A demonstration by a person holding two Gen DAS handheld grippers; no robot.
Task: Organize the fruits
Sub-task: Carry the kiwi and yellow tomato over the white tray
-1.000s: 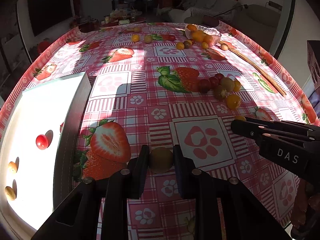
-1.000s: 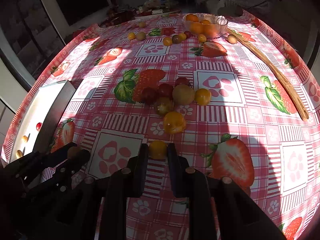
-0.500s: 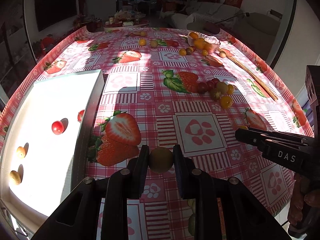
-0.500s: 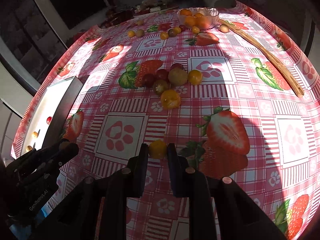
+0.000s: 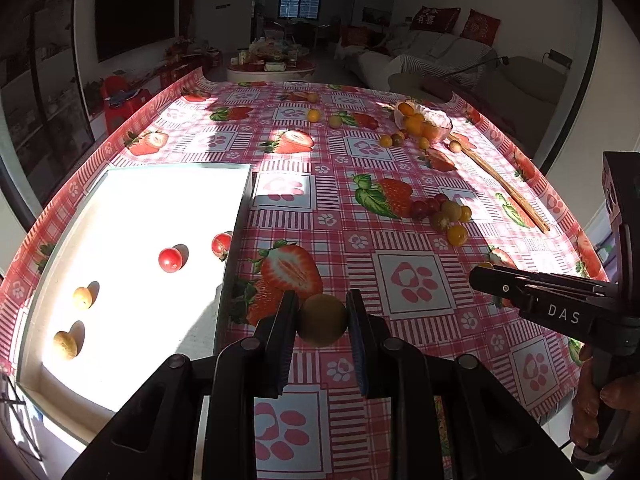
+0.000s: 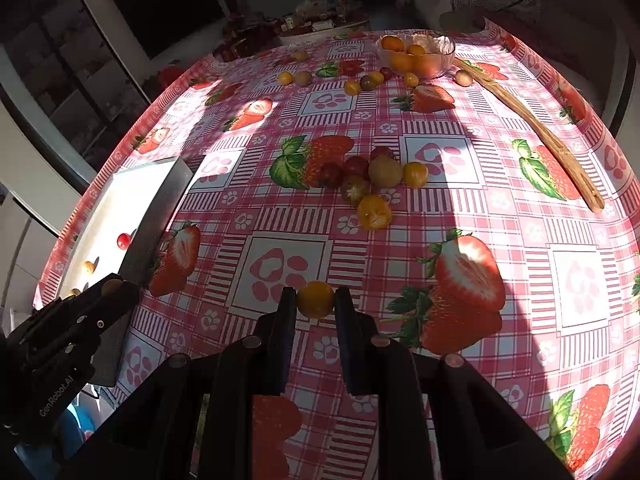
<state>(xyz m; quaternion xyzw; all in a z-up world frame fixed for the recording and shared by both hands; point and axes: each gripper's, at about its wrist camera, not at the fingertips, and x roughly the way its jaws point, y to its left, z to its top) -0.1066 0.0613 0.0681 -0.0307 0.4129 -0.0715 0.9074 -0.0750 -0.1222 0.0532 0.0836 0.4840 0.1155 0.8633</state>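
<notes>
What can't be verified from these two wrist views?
- Left wrist view: the white tray has its near edge hidden by the left tool.
- Left wrist view: what the right tool holds, seen side-on.
- Right wrist view: the tray's fruits, mostly hidden behind its wall.
- Both views: the glass bowl is too small to count its contents.

Harsh sunlight, glaring tray (image 5: 120,208), fisheye-warped edges

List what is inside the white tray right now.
The white tray holds two red cherry tomatoes and two small yellowish fruits. Its near corner is hidden behind the left gripper, so anything there cannot be seen.
</notes>
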